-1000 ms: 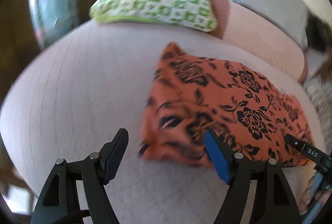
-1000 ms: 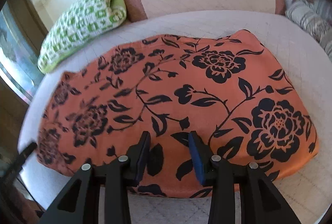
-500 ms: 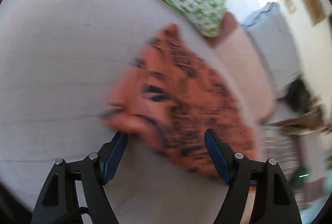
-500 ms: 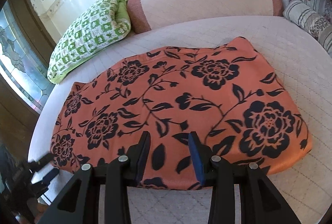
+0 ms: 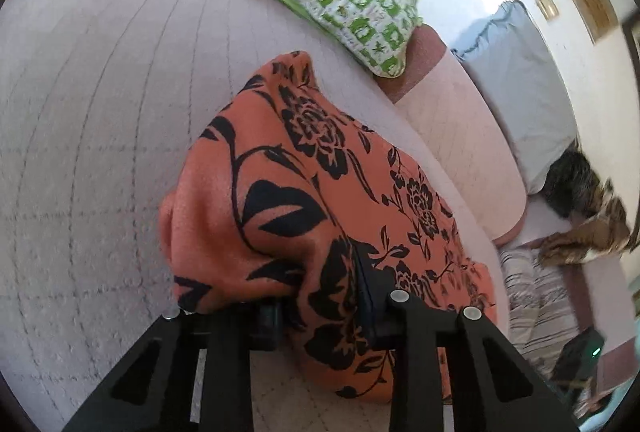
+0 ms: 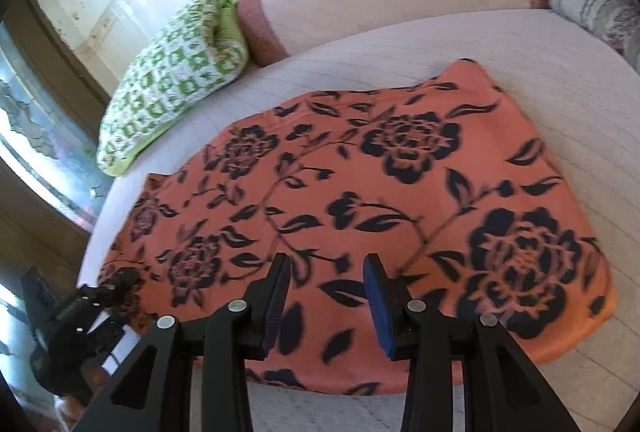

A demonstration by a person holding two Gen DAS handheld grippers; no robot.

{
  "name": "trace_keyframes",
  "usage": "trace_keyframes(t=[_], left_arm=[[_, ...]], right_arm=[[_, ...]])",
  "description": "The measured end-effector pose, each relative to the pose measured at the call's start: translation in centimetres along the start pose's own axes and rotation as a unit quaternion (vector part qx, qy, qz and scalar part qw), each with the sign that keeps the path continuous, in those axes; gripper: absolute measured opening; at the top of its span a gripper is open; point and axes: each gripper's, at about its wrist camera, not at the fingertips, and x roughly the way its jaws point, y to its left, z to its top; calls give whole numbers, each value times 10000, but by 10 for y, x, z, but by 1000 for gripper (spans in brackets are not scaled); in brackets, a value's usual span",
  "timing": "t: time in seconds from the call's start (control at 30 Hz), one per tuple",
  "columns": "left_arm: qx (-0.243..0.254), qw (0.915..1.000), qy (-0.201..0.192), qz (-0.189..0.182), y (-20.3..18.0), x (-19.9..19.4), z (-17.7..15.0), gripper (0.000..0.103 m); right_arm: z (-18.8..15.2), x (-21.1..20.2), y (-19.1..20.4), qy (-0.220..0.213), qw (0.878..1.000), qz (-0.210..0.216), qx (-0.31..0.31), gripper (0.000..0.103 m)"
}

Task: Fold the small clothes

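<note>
A corner of the orange floral cloth (image 5: 304, 192) is now clamped and bunched between the closed left gripper (image 5: 320, 296), where a second ago nothing was held. The right gripper (image 6: 326, 296) is held half open, empty, above the cloth's near edge. A fold can begin.

Left wrist view close at orange cloth (image 5: 320, 200) corner; right view above near edge (both share green pillow (image 6: 172, 80)).
</note>
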Motion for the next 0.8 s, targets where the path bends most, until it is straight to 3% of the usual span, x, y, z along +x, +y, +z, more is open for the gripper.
trace_keyframes(t=[0.1, 0.17, 0.23, 0.3, 0.33, 0.4, 0.6, 0.8], left_arm=[[256, 9994, -25, 219, -4, 1, -3, 31], [61, 9995, 182, 265, 2, 7, -3, 46], [-229, 9995, 203, 96, 10, 7, -1, 46], [-331, 9991, 259, 48, 13, 5, 0, 45], [-346, 9989, 262, 156, 14, 4, 1, 33], [-246, 9988, 305, 298, 11, 4, 1, 27], [889, 9938, -77, 661, -44, -11, 3, 21], [2048, 9766, -379, 542, -124, -28, -3, 20]], right_arm=[[0, 3, 9, -65, 9998, 153, -102, 39], [0, 4, 13, -63, 9995, 254, -167, 39], [-3, 10, 17, 74, 9992, 320, -239, 39], [-8, 32, 19, 653, 9970, 188, -371, 39], [-9, 35, 20, 648, 9969, 101, -431, 38], [-8, 32, 23, 589, 9968, 93, -533, 38], [1, 20, -5, 523, 9976, 416, 153, 38], [19, -13, -60, 23, 9931, 543, 1044, 38]])
